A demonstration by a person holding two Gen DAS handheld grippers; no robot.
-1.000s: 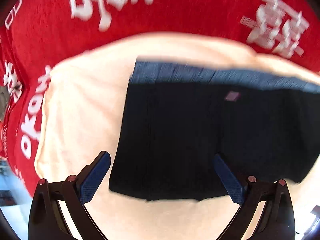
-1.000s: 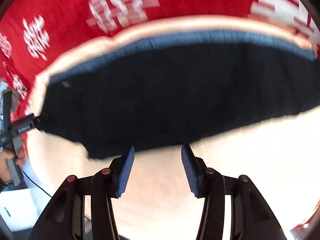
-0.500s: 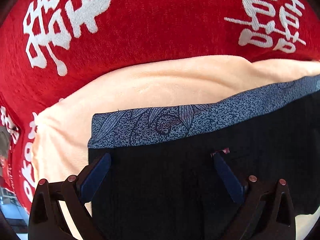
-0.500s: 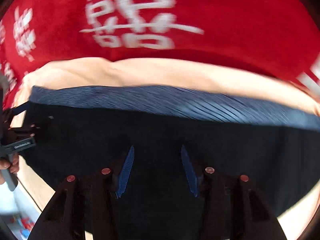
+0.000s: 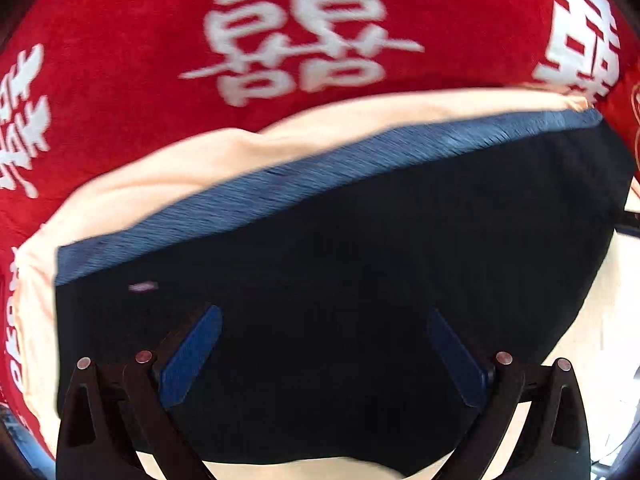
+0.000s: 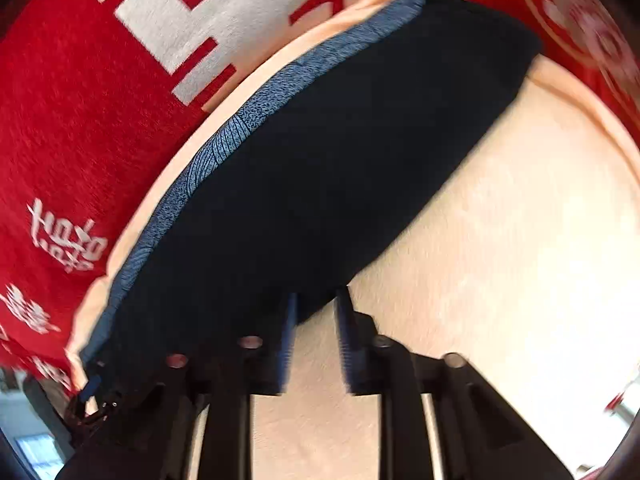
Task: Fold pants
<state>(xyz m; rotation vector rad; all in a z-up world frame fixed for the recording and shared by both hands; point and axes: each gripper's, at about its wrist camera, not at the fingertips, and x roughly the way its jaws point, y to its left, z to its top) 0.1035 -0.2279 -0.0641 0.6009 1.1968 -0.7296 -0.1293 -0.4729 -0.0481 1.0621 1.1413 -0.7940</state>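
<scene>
The pants (image 5: 340,280) are dark navy with a blue patterned waistband (image 5: 280,184), lying folded flat on a peach cloth (image 5: 160,160). My left gripper (image 5: 320,352) is wide open, its blue pads (image 5: 192,356) hovering over the dark fabric near its front edge. In the right wrist view the pants (image 6: 320,160) run diagonally, with the waistband (image 6: 248,120) along their left side. My right gripper (image 6: 316,312) has a narrow gap between its pads (image 6: 288,336), and a lower edge of the pants sits at the gap. Whether it pinches the cloth is unclear.
A red blanket with white characters (image 5: 280,40) lies under the peach cloth and also shows in the right wrist view (image 6: 80,100). The peach cloth (image 6: 500,240) stretches to the right of the pants. The other gripper shows at the lower left (image 6: 92,396).
Both views have swung. The left gripper has drawn back and sideways, showing more of the pants. The right gripper has narrowed and moved to the pants' lower edge.
</scene>
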